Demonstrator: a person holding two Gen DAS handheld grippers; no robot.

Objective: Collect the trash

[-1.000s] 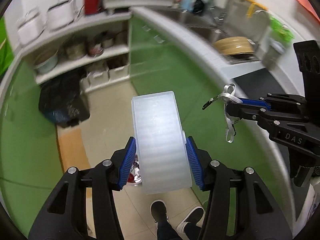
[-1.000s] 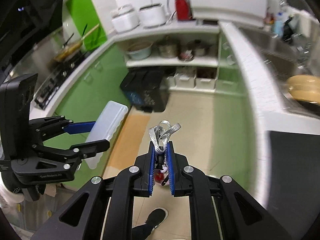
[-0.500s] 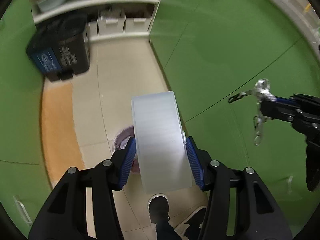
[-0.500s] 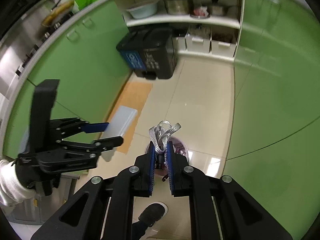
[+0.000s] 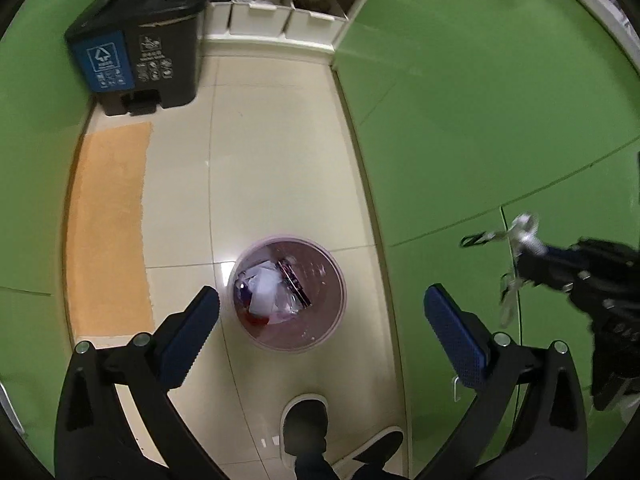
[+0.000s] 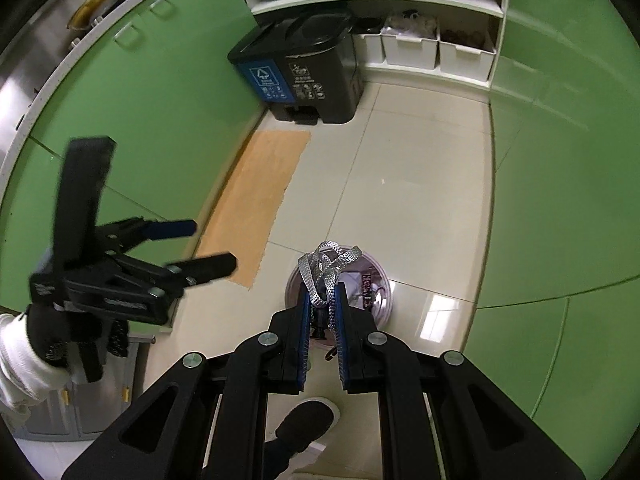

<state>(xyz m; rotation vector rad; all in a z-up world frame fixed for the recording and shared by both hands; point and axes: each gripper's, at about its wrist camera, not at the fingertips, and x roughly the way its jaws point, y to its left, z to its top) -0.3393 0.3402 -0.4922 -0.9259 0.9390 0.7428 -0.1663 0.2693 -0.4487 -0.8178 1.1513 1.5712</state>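
Observation:
A round pink waste bin (image 5: 288,292) with trash inside stands on the tiled floor below me; it also shows in the right wrist view (image 6: 376,284). My left gripper (image 5: 320,320) is open and empty above the bin; it appears in the right wrist view (image 6: 208,248) at the left. My right gripper (image 6: 322,308) is shut on a silver-grey strap (image 6: 326,268) with a clip, held above the bin. The strap (image 5: 520,236) and right gripper (image 5: 536,256) show at the right in the left wrist view. The white plastic box is not clearly visible.
A black two-compartment pedal bin (image 5: 136,56) stands at the far end of the floor, beside white storage boxes (image 5: 280,20) under shelves. Green cabinet fronts (image 5: 480,120) line both sides. An orange mat (image 5: 108,232) lies on the left. My shoes (image 5: 308,424) are below.
My left gripper opened and the white plastic box left it. Both grippers tilted further down over the pink bin. The right gripper still holds the strap.

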